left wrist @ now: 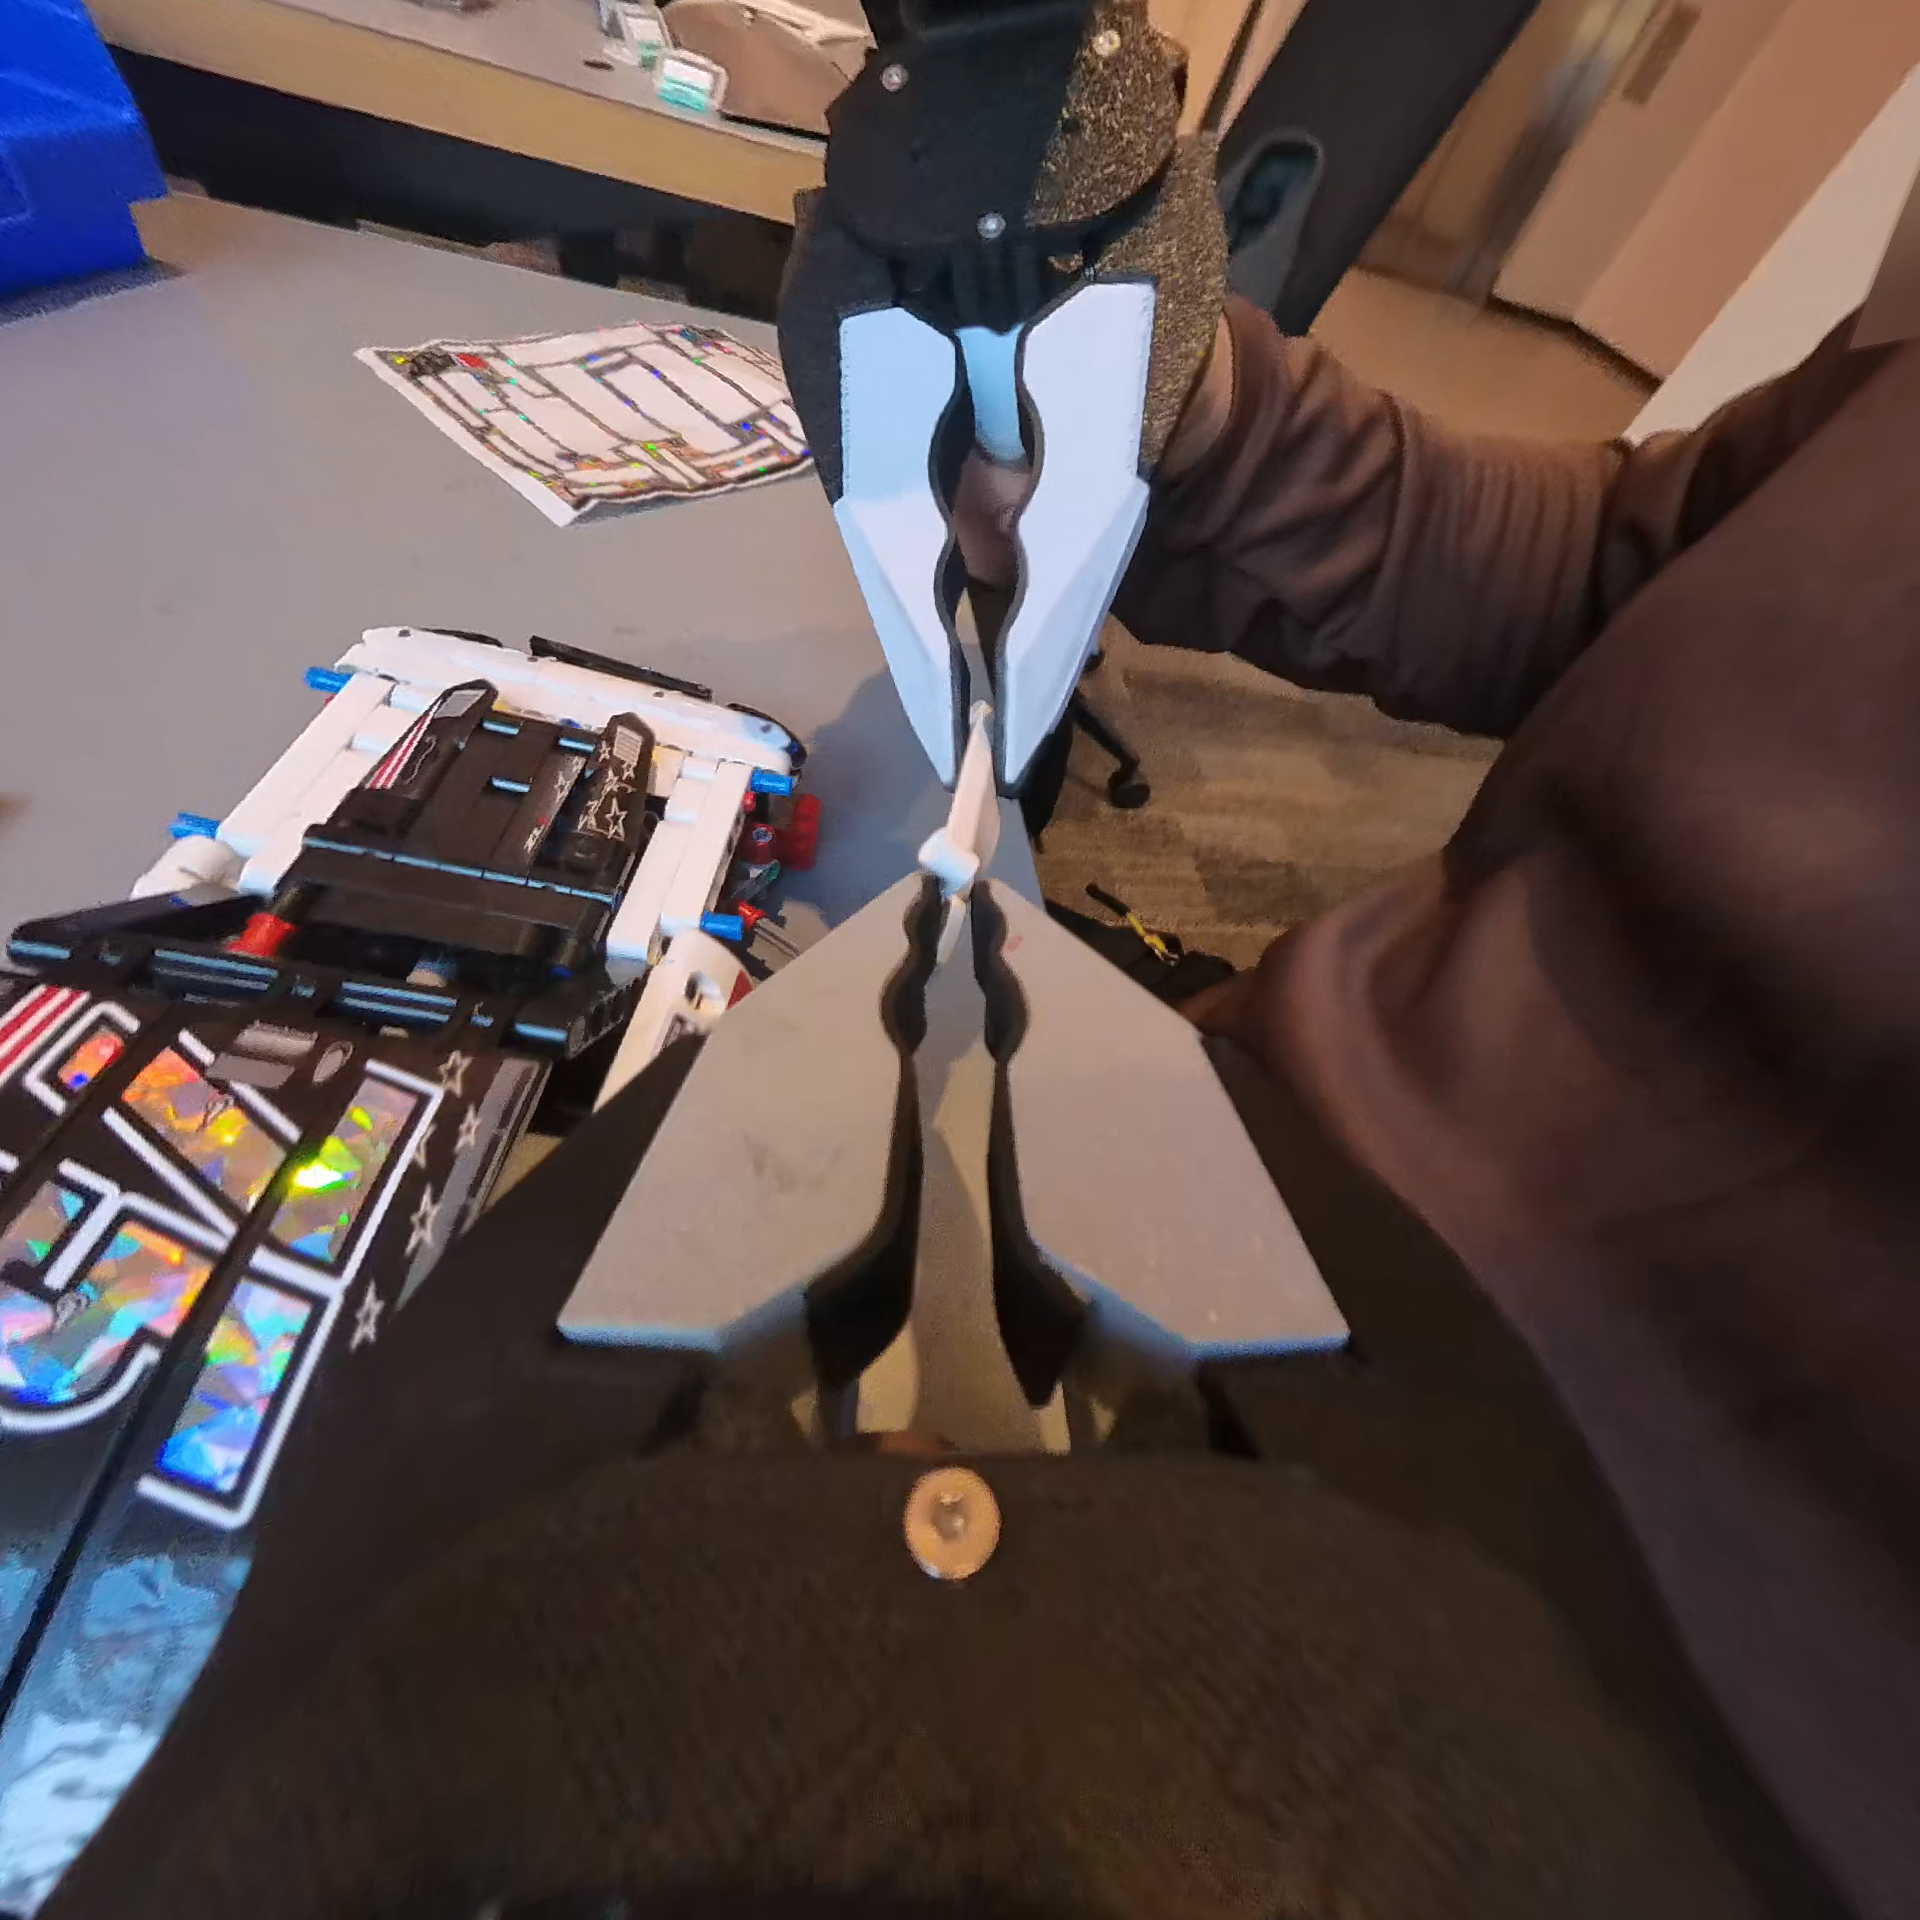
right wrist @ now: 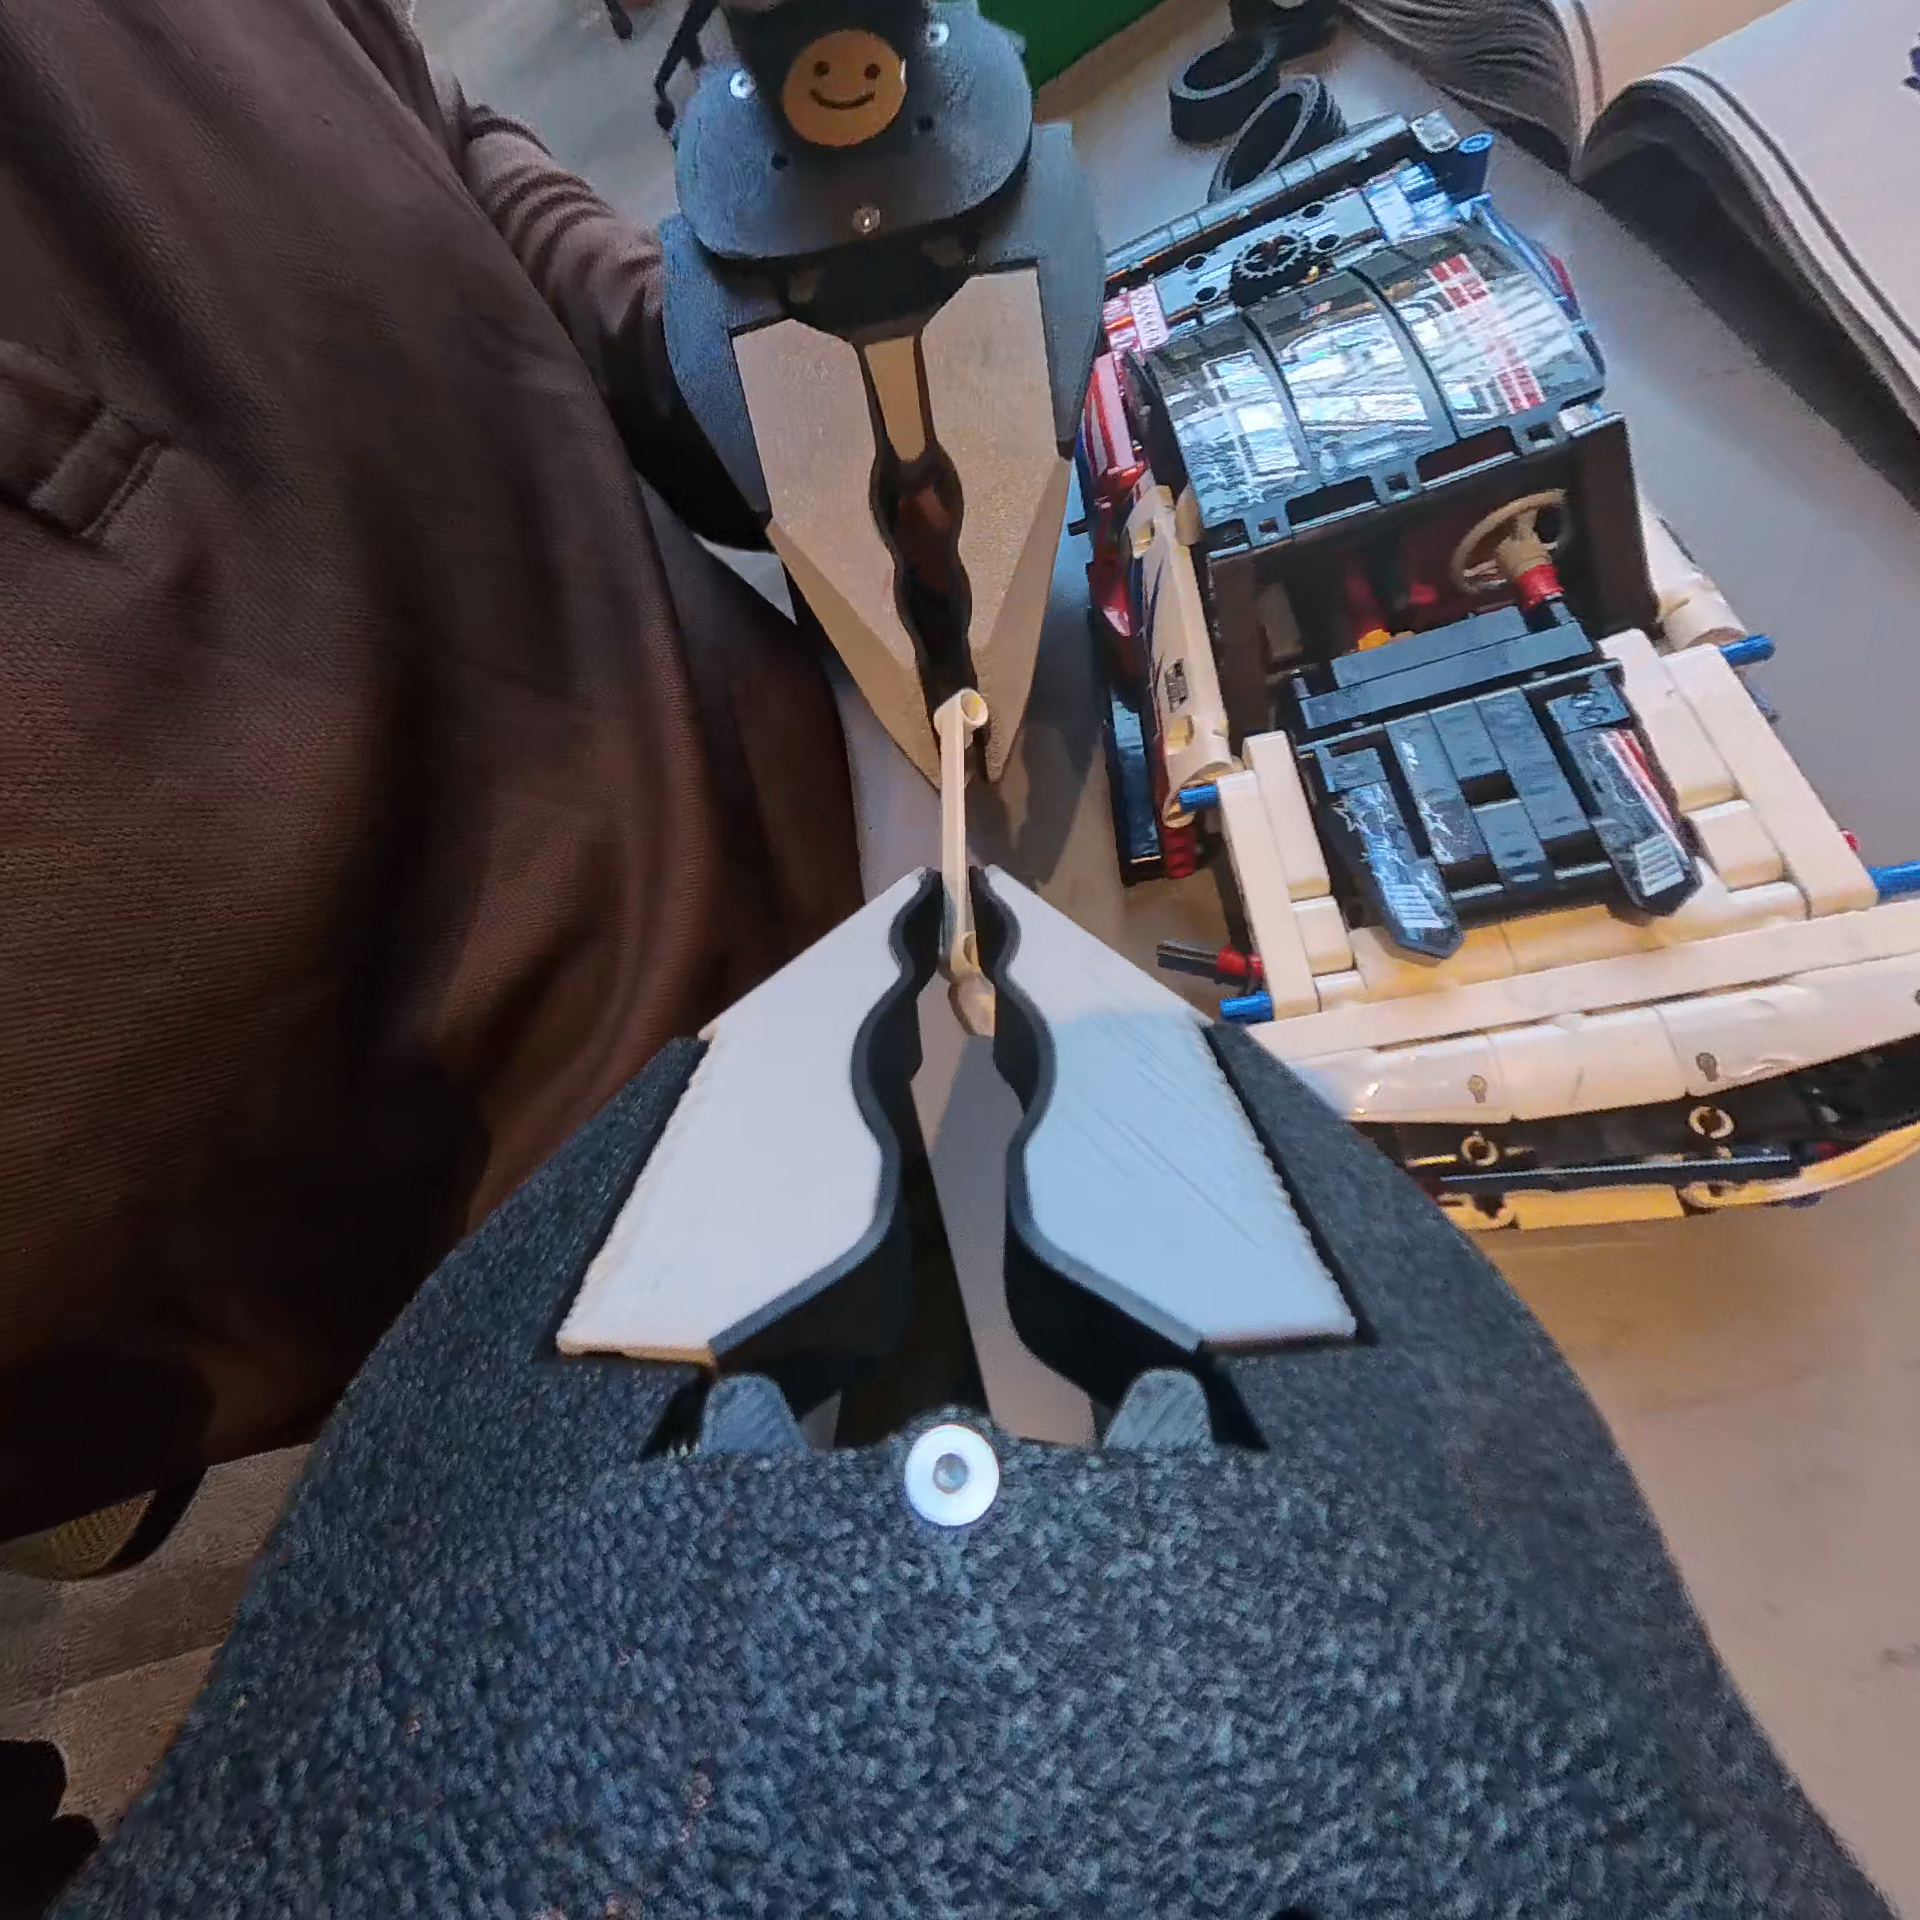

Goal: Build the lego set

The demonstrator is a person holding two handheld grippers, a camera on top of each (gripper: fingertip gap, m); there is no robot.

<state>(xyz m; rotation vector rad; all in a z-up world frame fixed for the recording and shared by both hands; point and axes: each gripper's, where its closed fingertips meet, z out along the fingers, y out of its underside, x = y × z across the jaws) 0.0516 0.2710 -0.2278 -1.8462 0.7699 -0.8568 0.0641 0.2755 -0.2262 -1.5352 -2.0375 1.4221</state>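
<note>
A thin white lego piece (left wrist: 966, 821) is held in the air between my two grippers, over the table's edge. My left gripper (left wrist: 951, 904) is shut on one end of it. My right gripper (right wrist: 956, 883) is shut on the other end of the piece (right wrist: 953, 821). The grippers face each other tip to tip; the right gripper (left wrist: 977, 764) shows in the left wrist view and the left gripper (right wrist: 961, 743) in the right wrist view. The partly built black and white lego car (left wrist: 468, 831) sits on the table beside them (right wrist: 1455, 727).
A sticker sheet (left wrist: 592, 416) lies on the grey table behind the car, and a blue bin (left wrist: 62, 156) stands at the far left. Black tyres (right wrist: 1278, 114) and an open instruction book (right wrist: 1714, 156) lie past the car. A person's brown sleeve (right wrist: 312, 623) is close by. The grippers are tip to tip, or close to it.
</note>
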